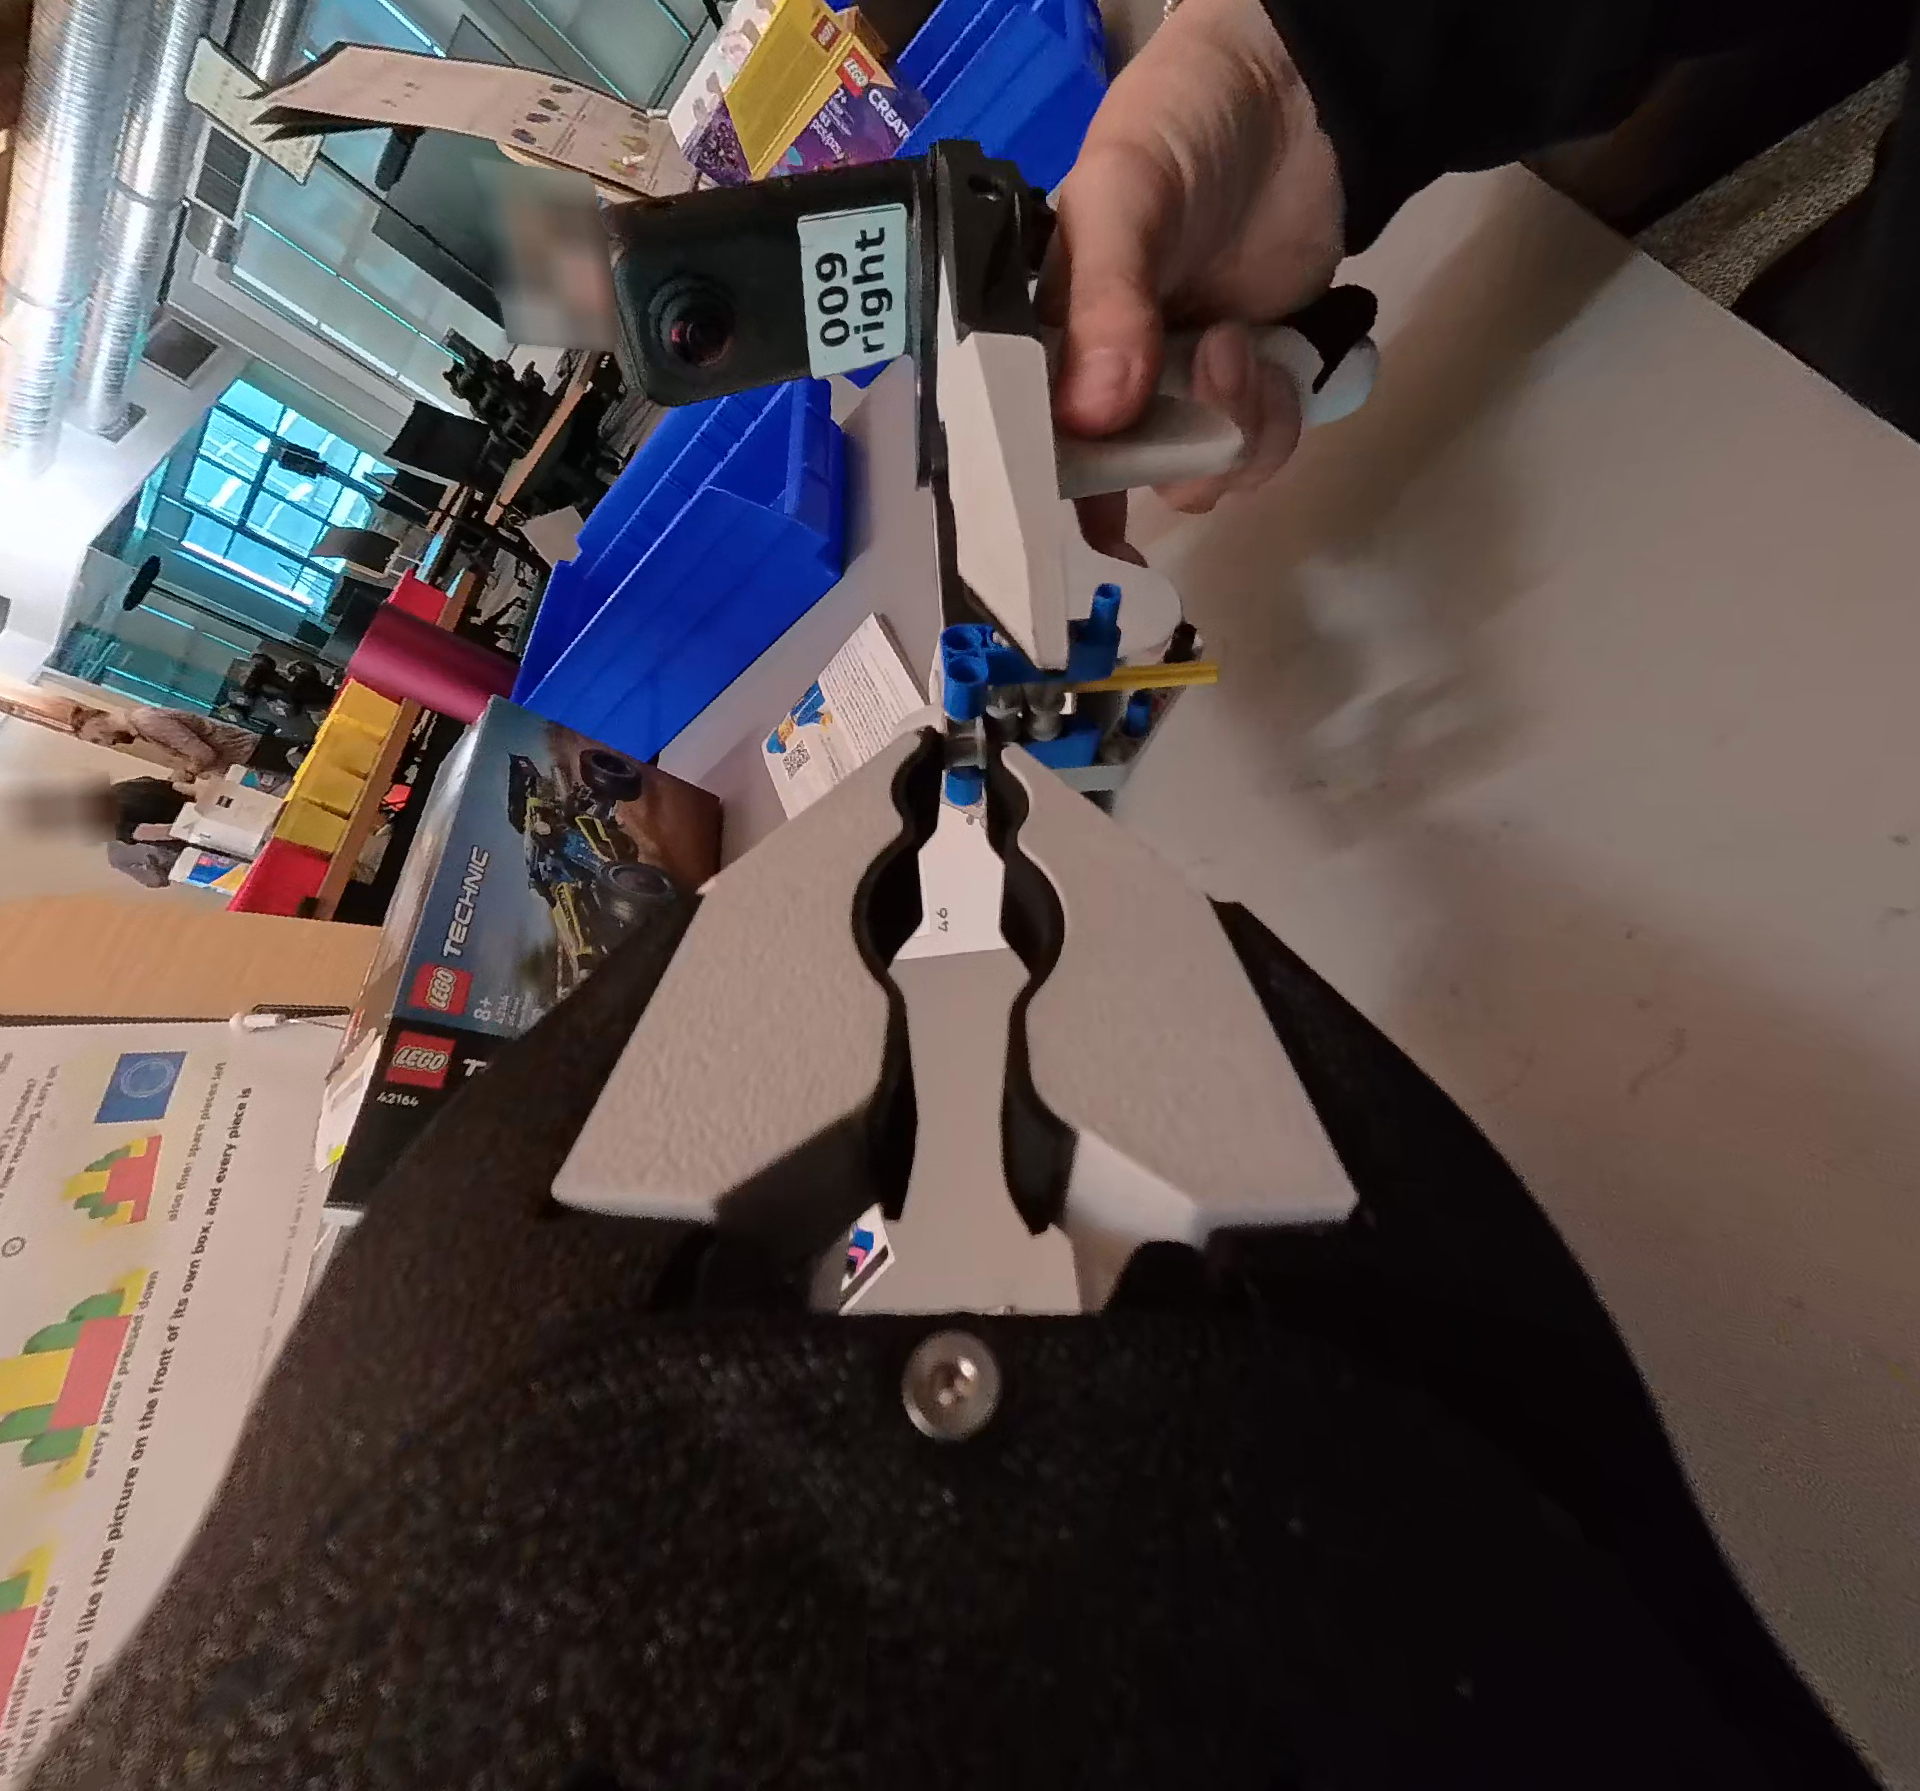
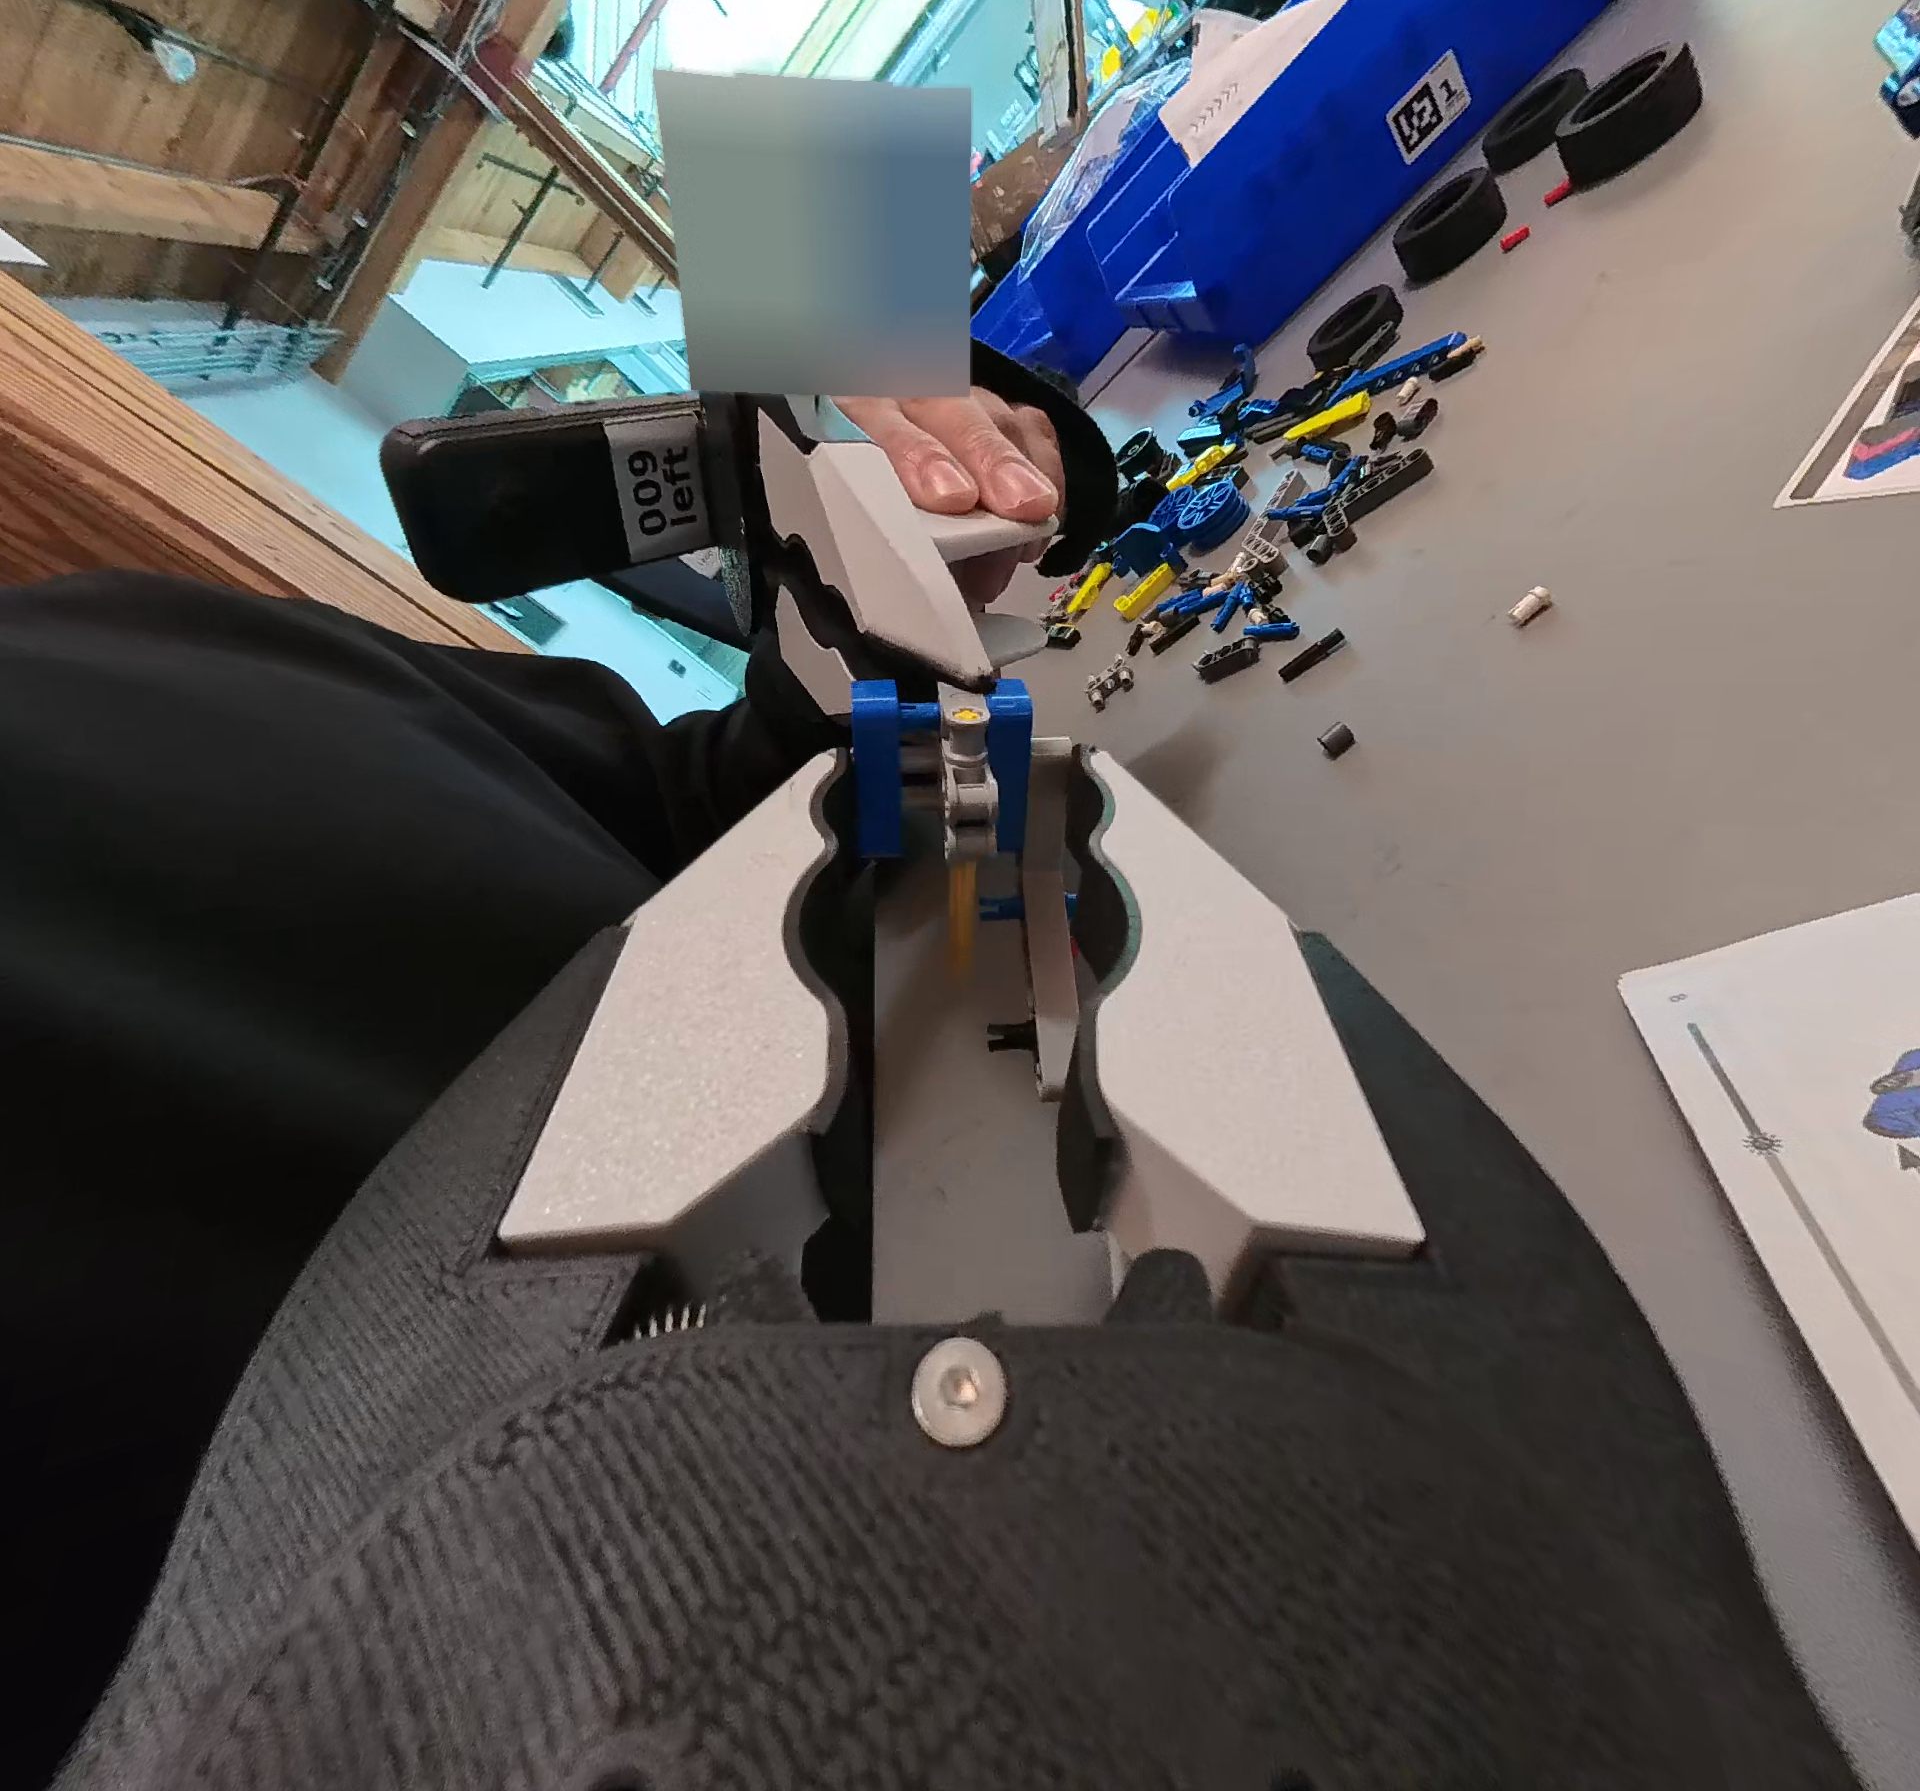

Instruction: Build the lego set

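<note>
Two claws meet on one small assembly of blue and grey plastic beams with a thin yellow axle (image 2: 961, 785), held up above the pale grey counter (image 2: 1558, 806). The right claw (image 2: 961, 765) is closed on this assembly; its grey fingers (image 2: 1195, 993) press the blue beams from both sides. The left claw (image 1: 966, 754) is pinched together on a grey connector at the end of the same assembly (image 1: 1039, 692). A hand (image 1: 1195, 235) holds the right tool from above. Loose blue, yellow and black small parts (image 2: 1257, 515) lie scattered on the counter behind, near four black rubber tyres (image 2: 1449, 224) and blue plastic bins (image 2: 1299, 162). White printed instruction pages (image 2: 1808, 1170) lie at the right. A dark cardboard set box (image 1: 520, 910) stands at the left.
</note>
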The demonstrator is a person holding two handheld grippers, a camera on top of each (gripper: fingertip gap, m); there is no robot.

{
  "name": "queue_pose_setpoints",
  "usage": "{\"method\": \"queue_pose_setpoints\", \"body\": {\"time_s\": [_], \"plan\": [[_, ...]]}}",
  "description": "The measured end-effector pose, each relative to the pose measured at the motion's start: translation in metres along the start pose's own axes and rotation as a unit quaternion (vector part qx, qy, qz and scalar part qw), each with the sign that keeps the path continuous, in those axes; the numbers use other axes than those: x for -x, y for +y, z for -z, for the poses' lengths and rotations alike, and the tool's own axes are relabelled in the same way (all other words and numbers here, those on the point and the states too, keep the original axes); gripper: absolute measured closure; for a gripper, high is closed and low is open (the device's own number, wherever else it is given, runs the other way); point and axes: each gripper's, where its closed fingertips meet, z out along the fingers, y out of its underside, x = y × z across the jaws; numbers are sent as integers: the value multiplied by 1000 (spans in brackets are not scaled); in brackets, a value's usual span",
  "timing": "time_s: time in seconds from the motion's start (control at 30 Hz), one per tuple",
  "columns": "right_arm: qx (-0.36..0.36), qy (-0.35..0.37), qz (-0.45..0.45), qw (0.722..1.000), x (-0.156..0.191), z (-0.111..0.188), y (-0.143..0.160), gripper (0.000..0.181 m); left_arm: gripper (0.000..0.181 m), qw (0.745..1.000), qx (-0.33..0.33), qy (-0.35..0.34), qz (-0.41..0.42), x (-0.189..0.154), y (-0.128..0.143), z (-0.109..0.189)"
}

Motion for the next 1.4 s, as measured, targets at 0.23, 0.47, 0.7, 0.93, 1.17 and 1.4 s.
{"method": "queue_pose_setpoints", "body": {"time_s": [0.23, 0.47, 0.7, 0.93, 1.17, 1.4], "plan": [[-33, -44, -13, 998, 15, 10, -10, 142, 176, 994, -75, 0, 78, 8, -10, 8], [-49, -50, -29, 997, 16, 11, -13, 151, 176, 996, -65, 1, 64, 7, -8, 8], [-35, -36, -25, 998, 10, 10, -5, 141, 176, 997, -58, 4, 42, 4, -10, 8], [-45, -49, -44, 997, 12, 9, -5, 135, 176, 995, -59, 17, 77, 2, -5, 5], [-74, -41, -65, 994, 6, 9, -9, 141, 176, 994, -52, 30, 87, -2, -4, 2], [-72, -41, -64, 995, 9, 5, -9, 140, 176, 990, -75, 38, 116, -3, -7, 1]]}}
